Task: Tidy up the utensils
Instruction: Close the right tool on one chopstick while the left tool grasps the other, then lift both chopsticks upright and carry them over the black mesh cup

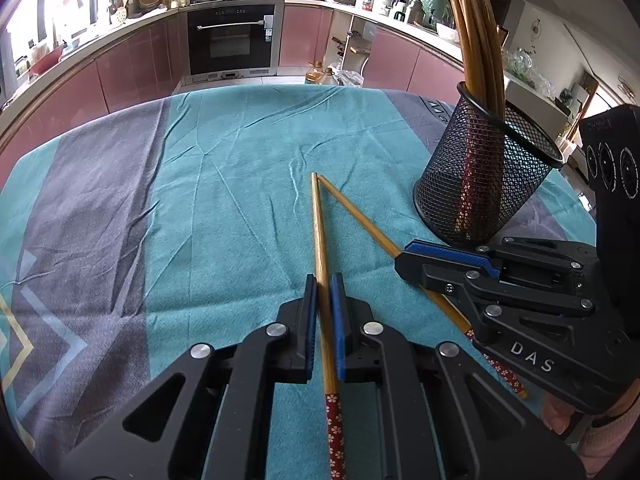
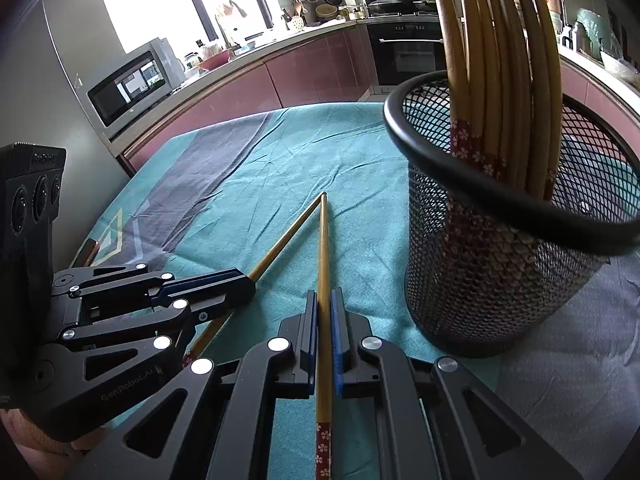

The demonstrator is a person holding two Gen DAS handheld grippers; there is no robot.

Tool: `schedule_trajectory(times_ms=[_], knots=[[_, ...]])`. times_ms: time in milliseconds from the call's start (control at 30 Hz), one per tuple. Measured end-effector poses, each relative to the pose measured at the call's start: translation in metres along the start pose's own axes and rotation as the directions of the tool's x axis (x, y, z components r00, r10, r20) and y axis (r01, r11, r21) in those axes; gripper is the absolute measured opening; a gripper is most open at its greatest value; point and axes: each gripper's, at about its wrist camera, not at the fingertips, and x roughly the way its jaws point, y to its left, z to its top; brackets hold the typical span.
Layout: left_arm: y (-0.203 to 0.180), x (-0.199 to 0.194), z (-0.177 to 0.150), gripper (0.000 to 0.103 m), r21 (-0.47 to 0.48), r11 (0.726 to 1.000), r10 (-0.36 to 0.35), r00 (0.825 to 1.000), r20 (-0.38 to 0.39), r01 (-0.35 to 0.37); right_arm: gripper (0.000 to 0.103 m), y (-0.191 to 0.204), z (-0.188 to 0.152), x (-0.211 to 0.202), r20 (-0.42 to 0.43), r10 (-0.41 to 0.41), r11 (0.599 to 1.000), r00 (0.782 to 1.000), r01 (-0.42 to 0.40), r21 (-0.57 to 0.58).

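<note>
Gripping one chopstick [image 1: 320, 236] at lower centre, the left claw [image 1: 324, 304] is clenched; the right claw [image 2: 325, 312] clamps another chopstick [image 2: 323, 248]; mesh holder [image 2: 492, 264] at right

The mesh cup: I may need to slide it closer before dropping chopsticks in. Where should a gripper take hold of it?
Judging by its pose, grip the mesh cup at its near rim, one finger inside, one outside, coming from above. The chopsticks in it lean toward the far side, leaving the near rim free. The body looks too wide to span.

Home kitchen: oven [image 1: 231, 38], cabinets [image 1: 132, 64].
</note>
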Motion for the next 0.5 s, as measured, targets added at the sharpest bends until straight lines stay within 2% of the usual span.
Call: schedule_trajectory(times_ms=[500], knots=[[0.001,-0.026,-0.003,0.007,-0.005,1.0,-0.016,0.999,0.051,0.016,0.006,0.004,-0.002,-0.022,0.047,0.037,0.999,0.998,-0.038,0.01]])
